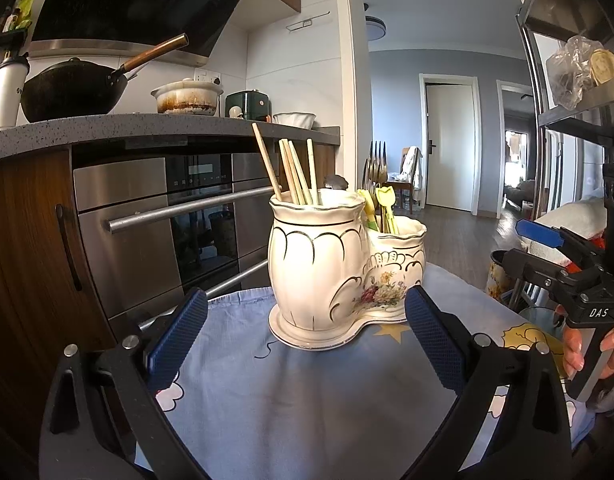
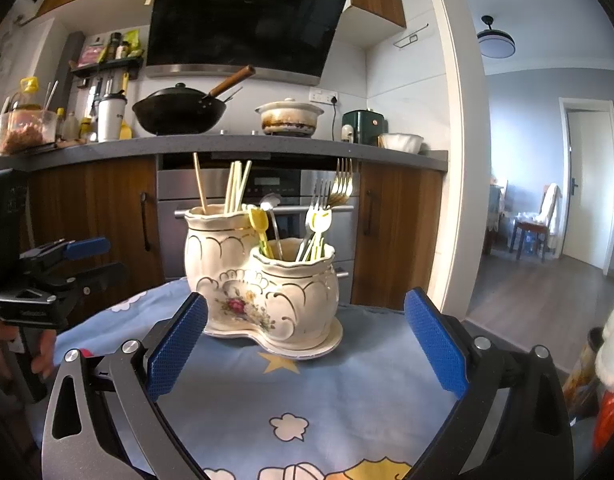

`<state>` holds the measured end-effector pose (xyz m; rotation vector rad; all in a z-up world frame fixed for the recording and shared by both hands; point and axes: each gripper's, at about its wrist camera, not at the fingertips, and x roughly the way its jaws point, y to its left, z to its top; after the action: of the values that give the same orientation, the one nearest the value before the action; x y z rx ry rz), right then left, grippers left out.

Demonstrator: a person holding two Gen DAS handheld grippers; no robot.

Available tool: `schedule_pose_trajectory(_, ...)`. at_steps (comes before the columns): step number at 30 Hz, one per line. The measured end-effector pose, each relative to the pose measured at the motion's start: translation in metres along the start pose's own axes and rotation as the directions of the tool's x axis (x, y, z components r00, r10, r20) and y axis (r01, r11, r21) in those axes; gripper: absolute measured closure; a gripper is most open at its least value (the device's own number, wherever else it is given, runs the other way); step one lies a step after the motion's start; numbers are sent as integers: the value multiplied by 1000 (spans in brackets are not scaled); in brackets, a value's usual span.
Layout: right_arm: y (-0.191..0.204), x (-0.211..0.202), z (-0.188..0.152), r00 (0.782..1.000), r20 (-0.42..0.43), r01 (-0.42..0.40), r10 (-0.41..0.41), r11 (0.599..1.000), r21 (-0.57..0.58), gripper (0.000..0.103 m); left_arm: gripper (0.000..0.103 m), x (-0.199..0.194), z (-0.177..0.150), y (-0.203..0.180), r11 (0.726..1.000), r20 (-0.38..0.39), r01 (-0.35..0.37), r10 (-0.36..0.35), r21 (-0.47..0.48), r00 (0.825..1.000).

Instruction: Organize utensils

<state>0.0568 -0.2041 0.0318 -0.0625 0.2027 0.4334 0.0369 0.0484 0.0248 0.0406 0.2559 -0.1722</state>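
Blue cartoon-print cloth (image 2: 327,392) over a small table; far behind, dark counter (image 2: 227,145) with wok (image 2: 179,114), clay pot (image 2: 289,117), oven (image 2: 267,200) below. "DAS" on the right gripper (image 1: 543,240). Cream double holder (image 2: 263,276), gold-trimmed, floral, mid-cloth: chopsticks (image 2: 235,186) in the tall pot, forks (image 2: 323,212) in the low one. Left gripper (image 1: 303,336) wide open, empty; right too.

Black wok (image 2: 179,114), stained clay pot (image 2: 289,117) on counter (image 2: 243,145); oven (image 1: 147,216) below.
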Motion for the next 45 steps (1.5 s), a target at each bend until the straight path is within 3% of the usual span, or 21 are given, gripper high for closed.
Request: schedule_pose_trajectory(45,2,-1,0,1000,-2,1,-1,1000,1,5,5,1,-1,-2,1000,-2,-8,8,12,1000)
